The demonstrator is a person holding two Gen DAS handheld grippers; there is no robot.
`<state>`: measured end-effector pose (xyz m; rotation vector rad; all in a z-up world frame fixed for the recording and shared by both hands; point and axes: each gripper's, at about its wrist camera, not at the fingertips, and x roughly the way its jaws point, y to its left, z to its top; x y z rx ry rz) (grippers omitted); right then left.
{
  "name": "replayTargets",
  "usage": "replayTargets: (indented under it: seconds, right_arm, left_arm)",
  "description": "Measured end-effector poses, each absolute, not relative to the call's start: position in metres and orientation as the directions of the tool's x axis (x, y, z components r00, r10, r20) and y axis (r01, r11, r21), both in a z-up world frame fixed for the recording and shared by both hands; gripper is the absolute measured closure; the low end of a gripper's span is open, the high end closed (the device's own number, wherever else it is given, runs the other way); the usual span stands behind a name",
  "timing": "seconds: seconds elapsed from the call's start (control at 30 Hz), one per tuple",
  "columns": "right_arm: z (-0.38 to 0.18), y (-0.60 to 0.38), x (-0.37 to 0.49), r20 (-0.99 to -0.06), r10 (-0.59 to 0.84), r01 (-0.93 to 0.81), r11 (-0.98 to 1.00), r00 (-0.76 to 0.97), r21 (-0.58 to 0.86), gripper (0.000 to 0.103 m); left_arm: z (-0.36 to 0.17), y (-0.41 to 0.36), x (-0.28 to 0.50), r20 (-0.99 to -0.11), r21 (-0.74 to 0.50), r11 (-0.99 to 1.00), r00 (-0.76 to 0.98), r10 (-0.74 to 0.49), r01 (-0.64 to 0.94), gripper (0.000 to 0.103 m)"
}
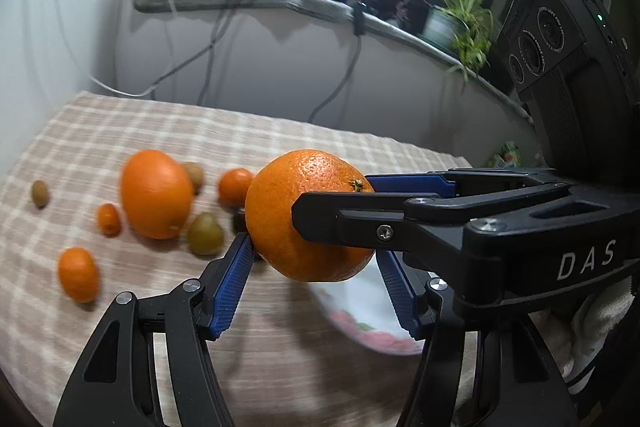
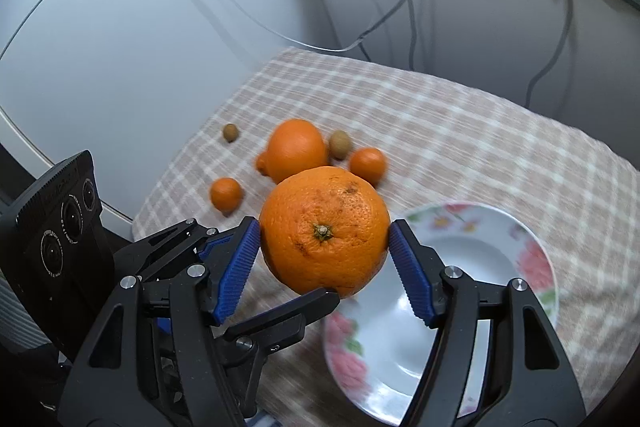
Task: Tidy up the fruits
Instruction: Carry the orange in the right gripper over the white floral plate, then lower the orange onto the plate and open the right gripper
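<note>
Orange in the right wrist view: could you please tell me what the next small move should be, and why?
Probably carry the orange slightly rightward and lower it onto the flowered plate. The right gripper clamps it in the air, and the plate lies just below and to the right, its visible part bare.

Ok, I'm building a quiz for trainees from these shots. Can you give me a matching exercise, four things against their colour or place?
Things:
1. held orange
2. plate
3. big loose orange
4. lone small fruit

Descriptions:
A. white with pink flowers
B. brownish-green, apart at the group's left
C. between the blue pads of the right hand-held gripper
D. on the checked cloth among smaller fruits

Pairs: 1-C, 2-A, 3-D, 4-B
</note>
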<state>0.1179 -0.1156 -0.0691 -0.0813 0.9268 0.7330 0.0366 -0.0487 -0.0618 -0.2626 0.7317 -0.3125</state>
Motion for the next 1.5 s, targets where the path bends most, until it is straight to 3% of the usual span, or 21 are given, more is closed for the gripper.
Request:
replayTargets:
  seconds: [0.67,1.5]
  right_arm:
    - [-0.098,-0.197,0.129,-0.793,0.444,-0.469,0.852,0.416,0.231,0.033]
    - [-0.103,-0.2,0.13,-0.797,0.427,-0.455,0.863,0.428,0.218,0.033]
  left_arm:
    - [-0.088,-0.124,0.062,-0.672,-0.367,0.878,0.564,-0.479,0.308,0.04]
    - [-0.088,-0.127,0.064,-0.693,-0.296,0.903,0.581,-0.427,0.311,0.04]
